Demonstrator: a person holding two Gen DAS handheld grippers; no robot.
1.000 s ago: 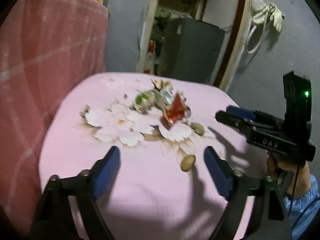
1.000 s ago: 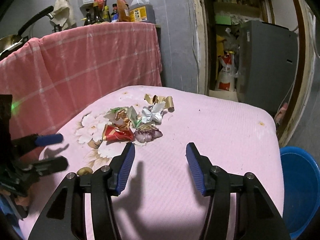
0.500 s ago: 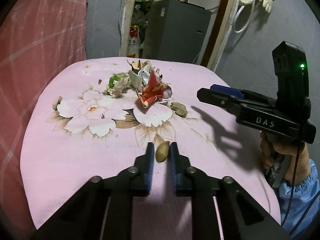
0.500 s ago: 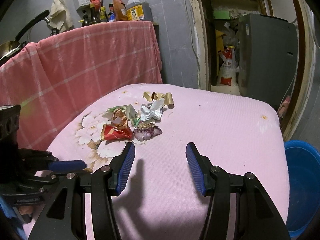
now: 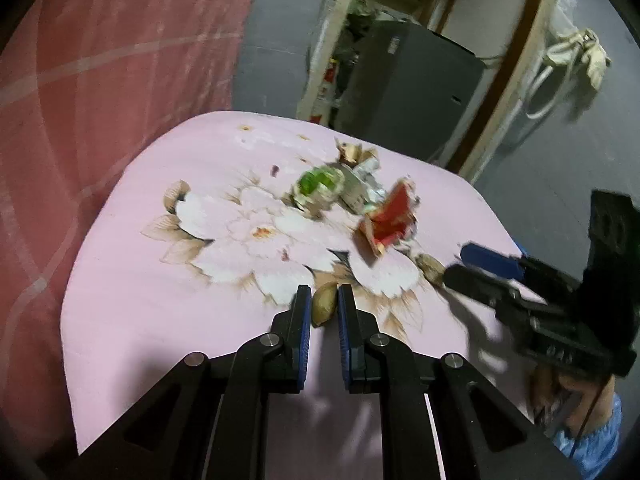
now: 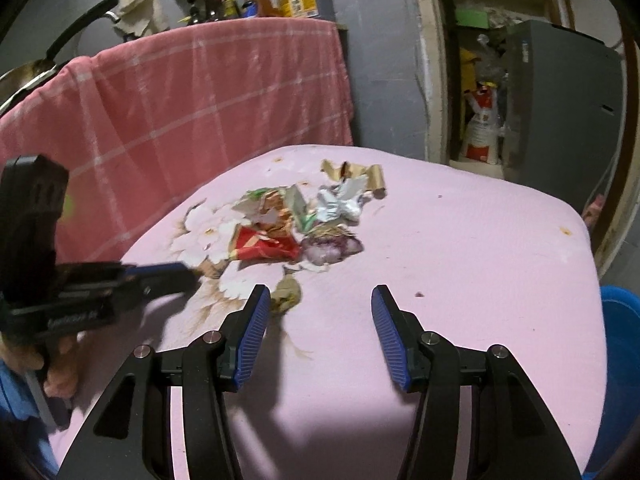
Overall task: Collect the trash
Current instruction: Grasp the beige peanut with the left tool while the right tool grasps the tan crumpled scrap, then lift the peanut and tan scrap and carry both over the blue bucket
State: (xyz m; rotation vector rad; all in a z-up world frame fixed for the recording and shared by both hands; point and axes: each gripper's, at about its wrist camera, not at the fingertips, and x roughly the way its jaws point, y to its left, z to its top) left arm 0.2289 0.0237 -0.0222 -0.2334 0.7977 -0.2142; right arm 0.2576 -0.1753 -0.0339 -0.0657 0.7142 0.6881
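Tan scrap (image 5: 324,304) between left claw (image 5: 324,300) pads

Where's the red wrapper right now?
In the left wrist view the red wrapper lies on the pink tablecloth, right of centre, at the near right end of the trash pile, beside the green-and-white wrapper and beyond the left gripper.

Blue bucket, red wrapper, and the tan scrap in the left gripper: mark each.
blue bucket (image 6: 620,364), right wrist view, its wall.
red wrapper (image 5: 390,220), left wrist view, its middle.
tan scrap (image 5: 323,304), left wrist view, its middle.
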